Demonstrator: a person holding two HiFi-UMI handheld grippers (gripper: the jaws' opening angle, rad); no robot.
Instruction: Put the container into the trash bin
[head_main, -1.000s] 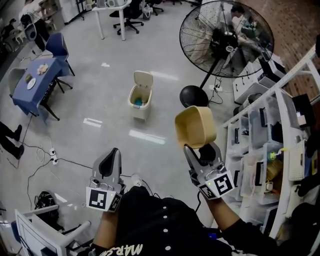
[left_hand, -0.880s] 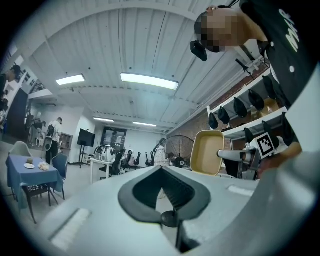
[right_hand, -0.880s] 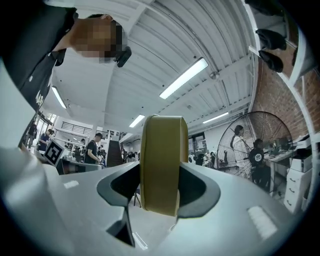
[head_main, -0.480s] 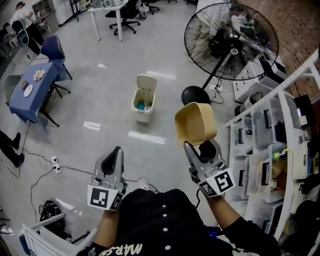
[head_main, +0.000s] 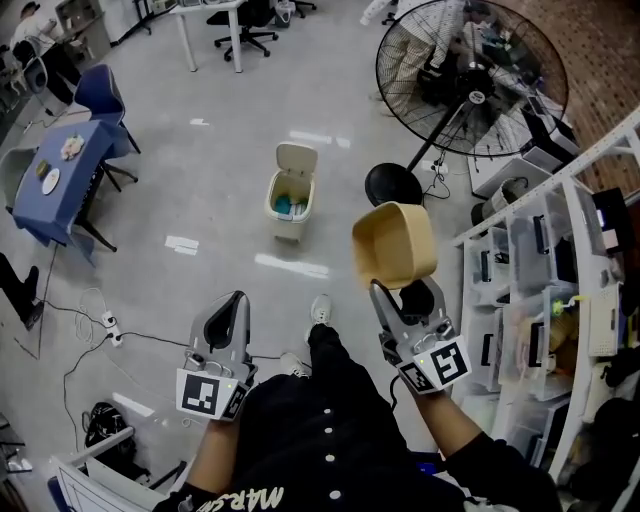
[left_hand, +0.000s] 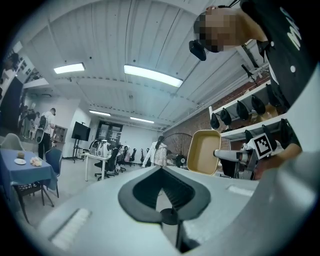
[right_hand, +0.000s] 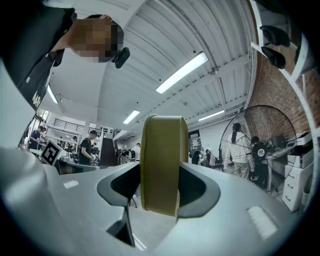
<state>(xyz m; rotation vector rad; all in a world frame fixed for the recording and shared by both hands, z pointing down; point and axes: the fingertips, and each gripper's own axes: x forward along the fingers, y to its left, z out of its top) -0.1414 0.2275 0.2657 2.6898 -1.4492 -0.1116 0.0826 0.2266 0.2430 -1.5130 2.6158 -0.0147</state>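
A tan, rounded-square plastic container (head_main: 395, 245) stands on edge with its open side to the left. My right gripper (head_main: 398, 288) is shut on its rim and holds it up in the air. In the right gripper view the container (right_hand: 162, 160) shows edge-on, clamped between the right gripper (right_hand: 160, 187) pads. My left gripper (head_main: 231, 302) hangs at the left, shut and holding nothing. From the left gripper (left_hand: 160, 172) view the container (left_hand: 202, 152) shows to the right. The cream trash bin (head_main: 290, 195) stands on the floor ahead with its lid up and some rubbish inside.
A large floor fan (head_main: 470, 70) with a round black base (head_main: 393, 185) stands right of the bin. Shelving with boxes (head_main: 560, 280) lines the right side. A blue table (head_main: 55, 170) and chairs are at the far left. Cables (head_main: 100, 310) lie on the floor at the left.
The view has moved forward over the floor toward the bin, and the person's shoe now shows below it. Both grippers keep their pose and the container stays held.
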